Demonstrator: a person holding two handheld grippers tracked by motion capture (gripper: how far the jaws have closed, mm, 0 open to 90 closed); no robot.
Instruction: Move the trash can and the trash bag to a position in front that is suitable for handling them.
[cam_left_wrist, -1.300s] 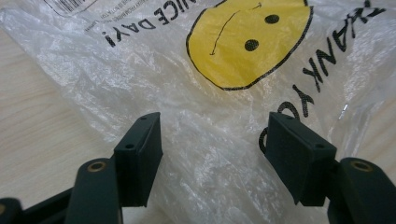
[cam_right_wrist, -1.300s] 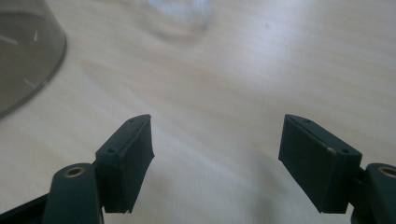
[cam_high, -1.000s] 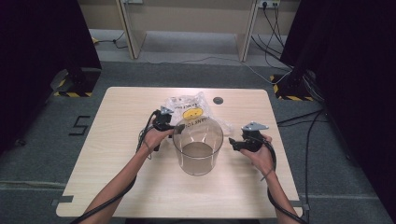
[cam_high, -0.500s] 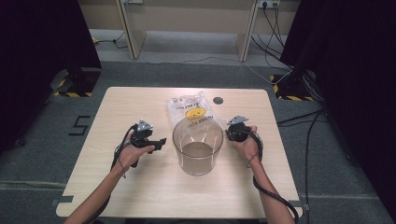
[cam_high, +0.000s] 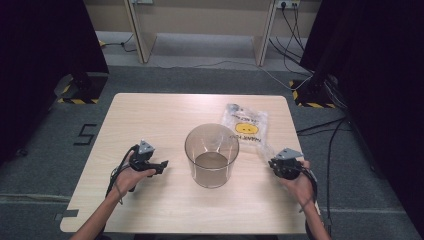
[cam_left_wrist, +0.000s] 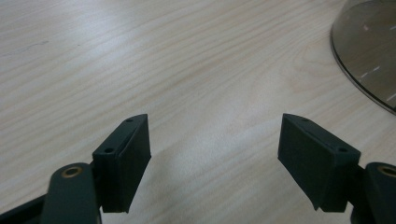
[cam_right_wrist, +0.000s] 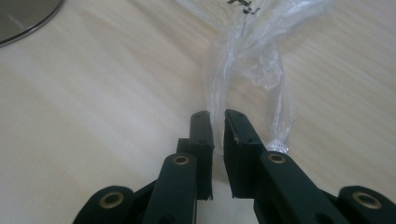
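Crinkled clear plastic bag (cam_right_wrist: 243, 51) pinched in right hand-held gripper (cam_right_wrist: 218, 122); round transparent container (cam_high: 211, 154) beside

The table (cam_high: 150, 120) is pale wood with fine grain lines and looks smooth and matt. The tub (cam_high: 211, 155) is clear, shiny plastic. The bag (cam_high: 245, 131) is thin, crinkly, see-through plastic. The right gripper (cam_right_wrist: 218, 122) is dull black plastic.

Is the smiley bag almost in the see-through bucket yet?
Not yet. Done: the right gripper has just closed its jaws on a twisted corner of the plastic bag. In hand: the bag lies flat on the table beside the clear container. Left: the open left gripper holds nothing.
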